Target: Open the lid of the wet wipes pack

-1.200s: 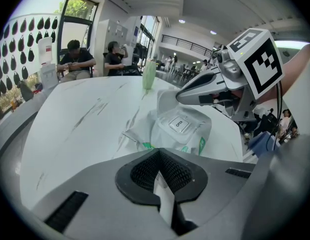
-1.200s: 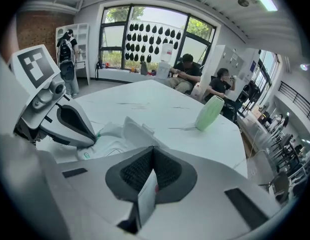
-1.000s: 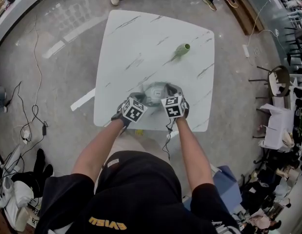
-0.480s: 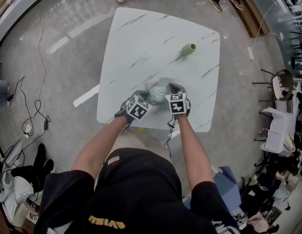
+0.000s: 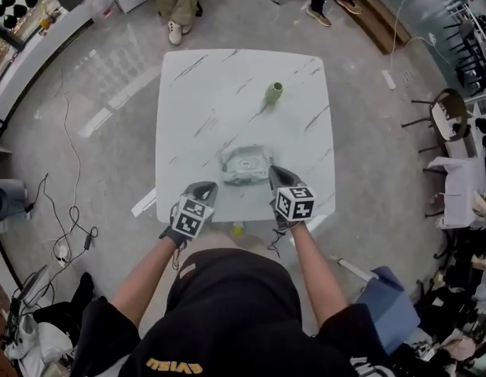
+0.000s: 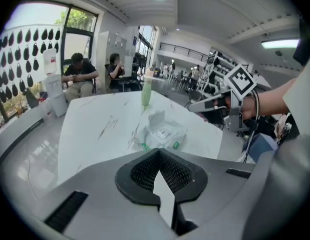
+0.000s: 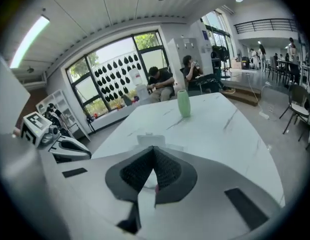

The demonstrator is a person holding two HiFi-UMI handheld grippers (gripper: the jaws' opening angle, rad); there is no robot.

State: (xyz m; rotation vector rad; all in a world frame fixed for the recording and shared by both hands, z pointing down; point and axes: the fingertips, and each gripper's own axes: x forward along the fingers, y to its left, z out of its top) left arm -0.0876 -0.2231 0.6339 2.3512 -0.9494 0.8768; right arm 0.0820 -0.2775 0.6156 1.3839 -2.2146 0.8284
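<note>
Both grippers have just come away from the soft, pale grey-green wet wipes pack (image 5: 246,166). A moment ago they were crowded over its near edge. Now the left gripper (image 5: 203,188) and the right gripper (image 5: 279,173) hang back over the near rim of the white, marble-veined desk (image 5: 203,93), one on each side of the pack and clear of it.

In the left gripper view we see its jaws brought together with nothing between them. In the right gripper view the jaws are likewise closed tip to tip and carry nothing. The pack lies flat by itself in the near half of the desk, roughly midway between the two grippers and a little beyond them. A small green bottle-shaped vase (image 5: 274,93) stands well apart from it, toward the far side.

From the left gripper view we make out a pale flap (image 6: 157,118) standing up at the pack's far edge, and the right gripper view shows a white upright panel in the same place. We judge that this is the lid, lifted and left open. If so, the opening is done and this retreat is the hands clearing off. From the head view alone we cannot confirm that the lid is fully back.
</note>
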